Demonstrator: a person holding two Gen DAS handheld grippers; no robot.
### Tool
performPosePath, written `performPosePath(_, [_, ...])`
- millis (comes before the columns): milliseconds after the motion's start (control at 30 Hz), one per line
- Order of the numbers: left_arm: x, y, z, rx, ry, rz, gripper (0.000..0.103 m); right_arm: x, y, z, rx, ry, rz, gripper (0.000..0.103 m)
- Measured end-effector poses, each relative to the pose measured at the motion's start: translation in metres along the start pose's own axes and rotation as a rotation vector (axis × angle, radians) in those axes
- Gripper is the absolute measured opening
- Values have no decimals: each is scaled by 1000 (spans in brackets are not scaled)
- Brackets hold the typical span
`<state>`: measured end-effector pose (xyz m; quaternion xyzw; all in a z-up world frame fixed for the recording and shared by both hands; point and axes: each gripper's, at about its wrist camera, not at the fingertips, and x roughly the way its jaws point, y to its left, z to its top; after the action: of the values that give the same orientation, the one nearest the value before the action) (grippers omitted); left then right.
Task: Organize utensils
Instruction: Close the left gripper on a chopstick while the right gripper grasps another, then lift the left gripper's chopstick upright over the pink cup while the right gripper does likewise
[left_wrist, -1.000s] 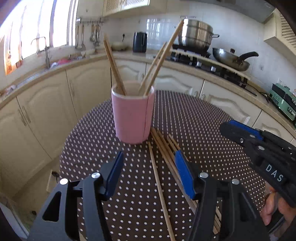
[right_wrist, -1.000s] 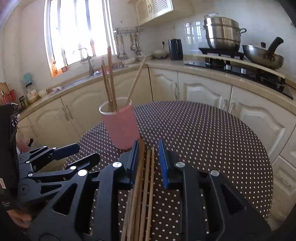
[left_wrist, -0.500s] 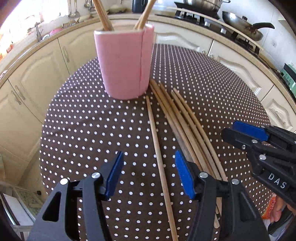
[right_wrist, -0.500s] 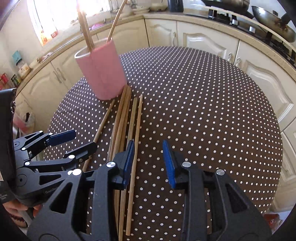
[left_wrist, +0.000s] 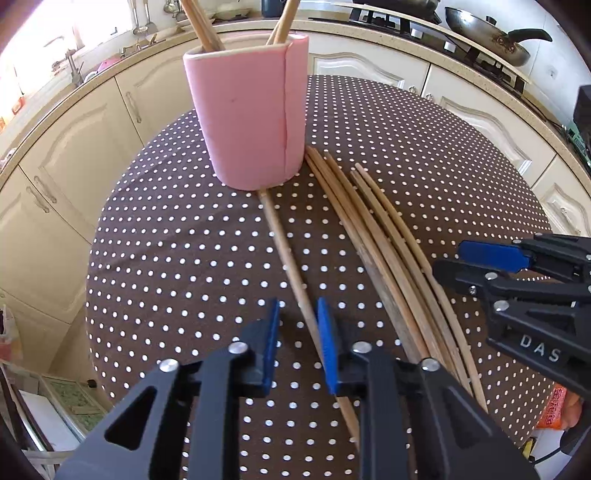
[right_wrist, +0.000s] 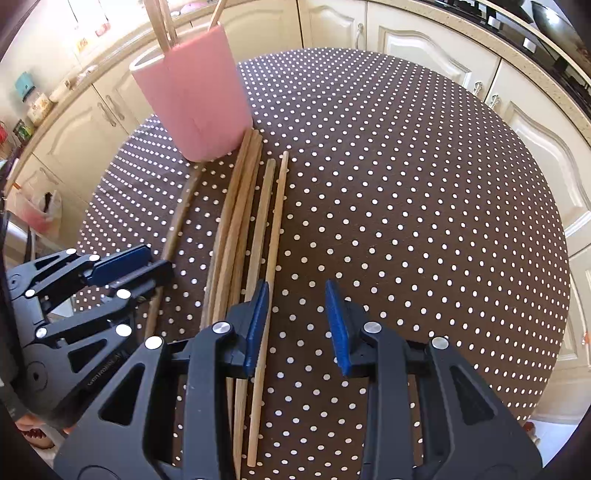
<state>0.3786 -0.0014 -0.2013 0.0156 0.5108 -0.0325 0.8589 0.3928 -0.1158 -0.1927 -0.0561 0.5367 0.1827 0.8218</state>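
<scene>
Holder: pink cup (left_wrist: 251, 114), upright, holding chopsticks.
Loose chopsticks (left_wrist: 373, 236): six, flat on the table, ends near the cup.

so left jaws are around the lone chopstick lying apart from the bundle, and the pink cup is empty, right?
Not empty: the left wrist view shows wooden chopsticks standing in the pink cylindrical cup. The rest holds: the left gripper does straddle the lone wooden chopstick.

The right gripper (right_wrist: 297, 325) hangs with fingers (right_wrist: 256, 328) parted over loose chopsticks (right_wrist: 240, 229) on the dotted surface (right_wrist: 406, 184), near the pink holder (right_wrist: 195, 99).
</scene>
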Motion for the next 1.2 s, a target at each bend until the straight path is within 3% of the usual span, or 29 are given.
performPosePath(333, [-1,3,1,-29,0,-9,10,22,29,22,-62,83,-72,31])
performPosePath(567, [-2,7,-2,-50,-9,-26,8,33,54,33,-88,105,-96,17])
performPosePath(800, [-5,19,-6,-107,-18,-103,6,32,54,31,-71,86,-81,6])
performPosePath(1000, [-17,20,-10,-104,-58,-126,5,32,33,22,-43,40,-46,5])
performPosePath(1200, [-45,18,-10,-89,-137,-160,5,7,15,-4,-16,-30,9,5])
